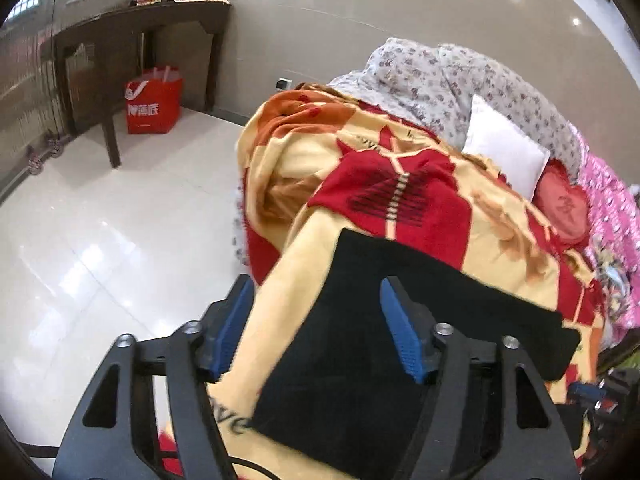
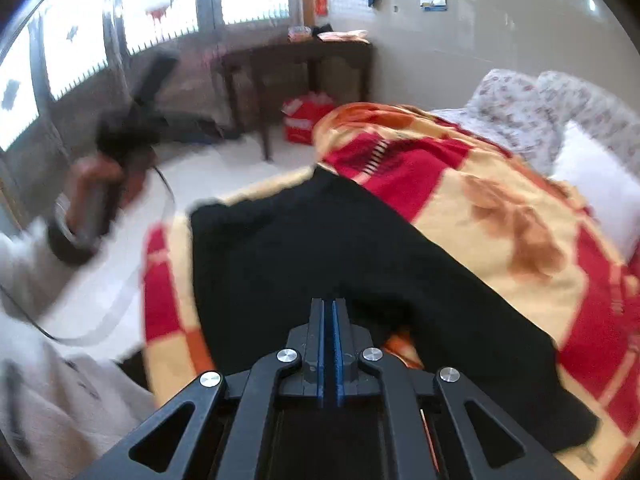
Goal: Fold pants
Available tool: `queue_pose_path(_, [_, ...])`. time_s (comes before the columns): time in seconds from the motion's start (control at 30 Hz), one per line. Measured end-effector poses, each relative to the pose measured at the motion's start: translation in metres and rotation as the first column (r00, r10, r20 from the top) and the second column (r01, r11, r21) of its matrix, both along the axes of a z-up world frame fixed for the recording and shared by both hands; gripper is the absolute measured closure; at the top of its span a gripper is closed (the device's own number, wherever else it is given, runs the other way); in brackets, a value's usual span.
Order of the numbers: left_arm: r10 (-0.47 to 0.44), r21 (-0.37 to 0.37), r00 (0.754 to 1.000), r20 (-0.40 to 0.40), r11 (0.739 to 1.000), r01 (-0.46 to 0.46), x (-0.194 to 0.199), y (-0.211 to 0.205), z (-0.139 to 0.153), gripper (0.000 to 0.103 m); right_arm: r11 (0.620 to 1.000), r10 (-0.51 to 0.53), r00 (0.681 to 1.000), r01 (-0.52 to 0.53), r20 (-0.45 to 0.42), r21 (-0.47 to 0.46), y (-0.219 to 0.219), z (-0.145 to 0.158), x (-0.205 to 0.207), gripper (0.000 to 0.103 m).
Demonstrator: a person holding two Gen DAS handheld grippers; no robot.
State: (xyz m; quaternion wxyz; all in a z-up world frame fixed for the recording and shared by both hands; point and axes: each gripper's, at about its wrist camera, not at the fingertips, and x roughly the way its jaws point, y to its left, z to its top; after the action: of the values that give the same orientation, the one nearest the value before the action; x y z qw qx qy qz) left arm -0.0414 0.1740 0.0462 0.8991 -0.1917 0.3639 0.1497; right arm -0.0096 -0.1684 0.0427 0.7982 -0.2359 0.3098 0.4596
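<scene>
In the left wrist view, our left gripper [image 1: 316, 320] is spread wide, empty, above the folded black pants [image 1: 420, 320] on the blanket [image 1: 400, 184]. In the right wrist view, our right gripper [image 2: 329, 308] is pressed together, nothing visible between; the left hand [image 2: 96, 196] is blurred.

left gripper [image 1: 316, 300] jaws wide apart, nothing clamped; right gripper [image 2: 329, 308] jaws pressed together; left hand [image 2: 100, 200] blurred at 9 o'clock.

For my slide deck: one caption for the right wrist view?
Shut right gripper over black pants on a red-and-yellow blanket.
</scene>
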Motion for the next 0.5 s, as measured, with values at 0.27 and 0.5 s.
queue_pose_path(0.27, [-0.094,-0.064,0.993,-0.067,0.994,0.090,0.013,-0.023,-0.026,0.037,0.984,-0.179,0.984,0.179,0.016,-0.014,0.012,-0.015,0.103,0.041])
queue_pose_path(0.5, [-0.170,-0.056,0.977,-0.132,0.985,0.164,0.040,-0.045,-0.050,0.037,0.978,-0.094,0.991,0.074,-0.092,-0.195,0.039,-0.055,0.192,0.041])
